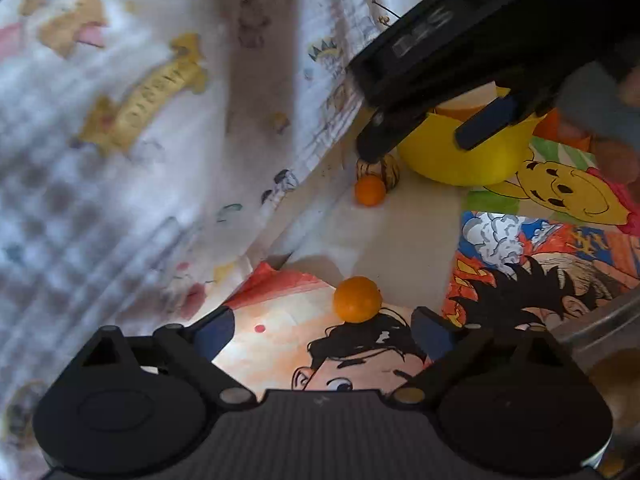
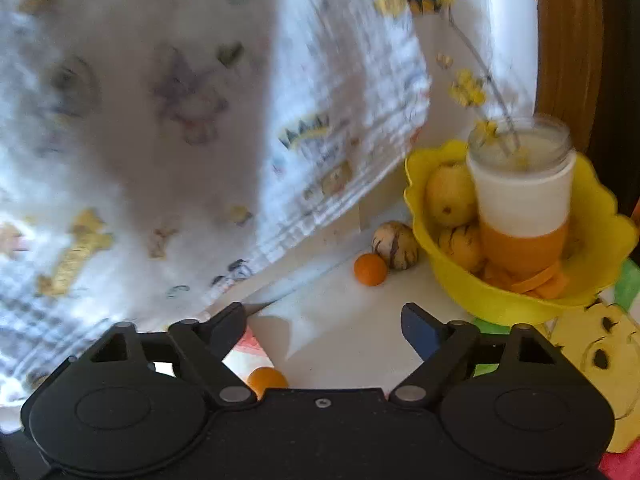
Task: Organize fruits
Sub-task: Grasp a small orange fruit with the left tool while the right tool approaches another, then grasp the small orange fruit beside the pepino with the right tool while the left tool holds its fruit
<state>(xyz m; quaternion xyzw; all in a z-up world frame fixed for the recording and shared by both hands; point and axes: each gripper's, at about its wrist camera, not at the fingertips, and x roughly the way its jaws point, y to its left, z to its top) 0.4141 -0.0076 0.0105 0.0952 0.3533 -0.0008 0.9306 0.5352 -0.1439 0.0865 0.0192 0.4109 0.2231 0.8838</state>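
The surface is a pale, whitish table top (image 2: 340, 332), and cartoon pictures lie flat on a big part of it. One picture shows a yellow bear (image 1: 568, 190), another shows a boy with black hair (image 1: 532, 280). Behind the table hangs a white cloth (image 1: 140, 120) with small printed figures, and at the far right stands a brown wooden post (image 2: 568, 48).

A yellow bowl (image 2: 600, 216) with a wavy rim stands at the back right. In it are yellow fruits (image 2: 450, 194) and a glass jar (image 2: 522, 184) wrapped white above and orange below, with thin stems of yellow flowers (image 2: 468, 88). Just beside the bowl, on the bare table, lies a pale striped fruit (image 2: 395, 245), and a small orange fruit (image 2: 370, 269) touches it or nearly so.

A second small orange fruit (image 1: 357, 299) lies nearer, on the edge of a cartoon picture. The left gripper (image 1: 324, 332) has its jaws wide apart and empty; this fruit is just ahead of them. The right gripper (image 2: 324, 328) has its jaws apart too and holds nothing; in the left view it hangs over the bowl.
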